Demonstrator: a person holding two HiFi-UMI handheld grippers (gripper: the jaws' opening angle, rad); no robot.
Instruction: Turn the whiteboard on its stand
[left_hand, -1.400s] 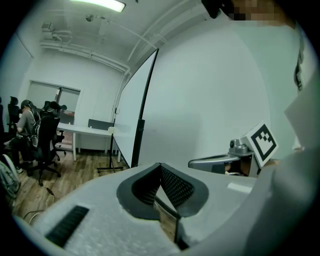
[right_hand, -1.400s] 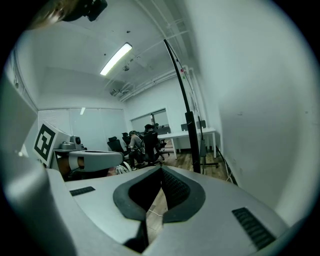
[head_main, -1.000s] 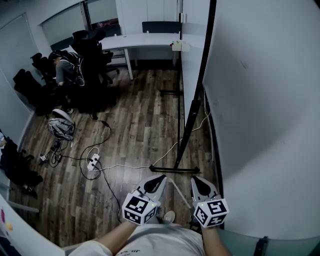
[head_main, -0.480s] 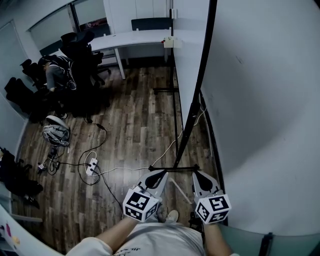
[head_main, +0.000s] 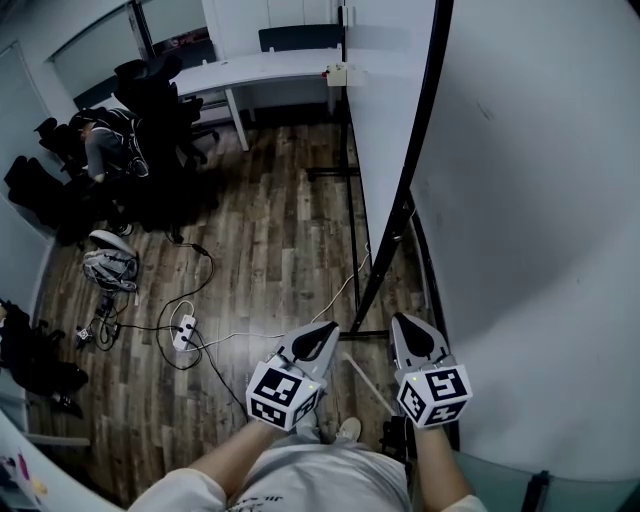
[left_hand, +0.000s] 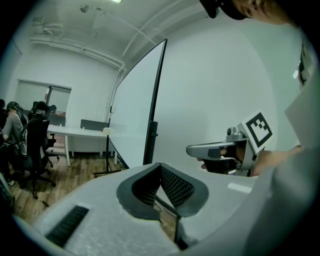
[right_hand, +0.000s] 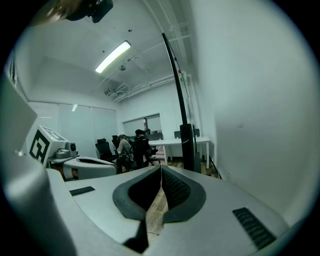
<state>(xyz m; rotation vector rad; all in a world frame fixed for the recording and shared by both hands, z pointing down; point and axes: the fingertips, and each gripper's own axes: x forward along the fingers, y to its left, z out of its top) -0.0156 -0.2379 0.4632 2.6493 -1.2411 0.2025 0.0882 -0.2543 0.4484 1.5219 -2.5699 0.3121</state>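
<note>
At bottom of head view, grey two-jaw left gripper (head_main: 322, 335) with marker cube: jaws pressed together, nothing between. Right gripper (head_main: 408, 325) just beside it, jaws likewise together, empty. Tall white whiteboard with black frame (head_main: 520, 200) fills right side, near right gripper, tips not touching it. Black metal stand (head_main: 383, 262) rises just ahead of both tips, foot on brown wood-plank floor (head_main: 270, 250). White power strip (head_main: 185, 328) lies left; white desk (head_main: 265, 70) by far wall.
</note>
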